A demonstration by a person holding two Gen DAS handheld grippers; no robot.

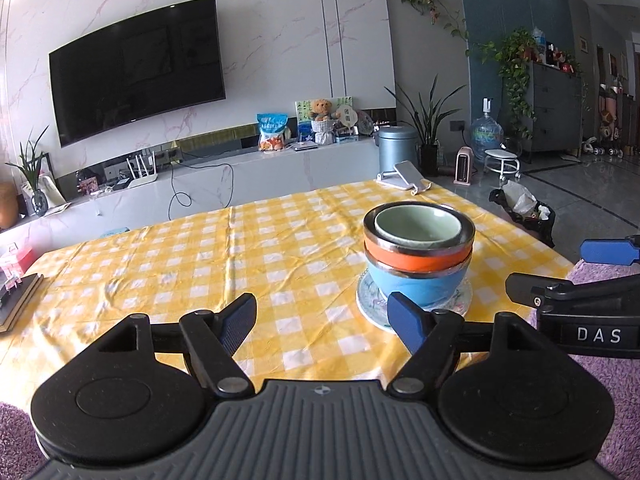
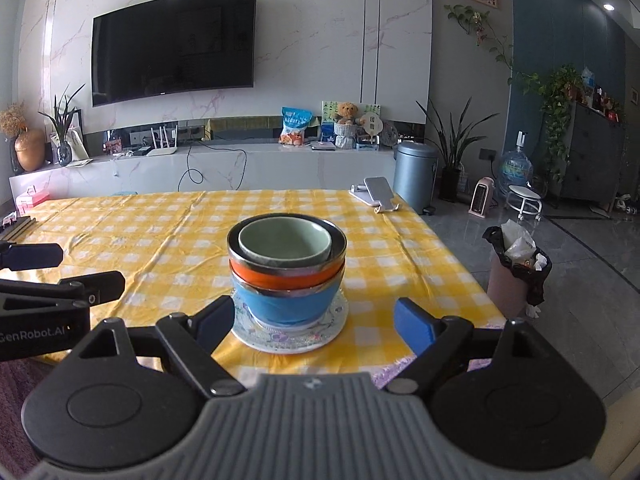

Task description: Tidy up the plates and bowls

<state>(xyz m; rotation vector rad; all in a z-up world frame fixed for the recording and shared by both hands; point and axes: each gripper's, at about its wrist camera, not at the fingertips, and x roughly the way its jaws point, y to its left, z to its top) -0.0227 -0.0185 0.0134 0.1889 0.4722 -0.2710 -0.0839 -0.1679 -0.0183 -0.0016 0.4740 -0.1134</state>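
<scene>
A stack stands on the yellow checked tablecloth (image 1: 200,256) near the table's front right. A patterned white plate (image 2: 256,334) is at the bottom, then a blue bowl (image 2: 286,302), an orange bowl (image 2: 280,278) and a small green bowl (image 2: 285,243) nested on top. The stack also shows in the left wrist view (image 1: 418,256). My left gripper (image 1: 322,322) is open and empty, to the left of the stack. My right gripper (image 2: 314,322) is open and empty, just in front of the plate, fingers either side of it.
A phone on a white stand (image 2: 378,194) sits at the table's far right corner. Books (image 1: 16,304) lie at the left edge. A lined waste bin (image 2: 518,272) stands on the floor to the right. A purple rug (image 1: 612,380) lies below the table's front edge.
</scene>
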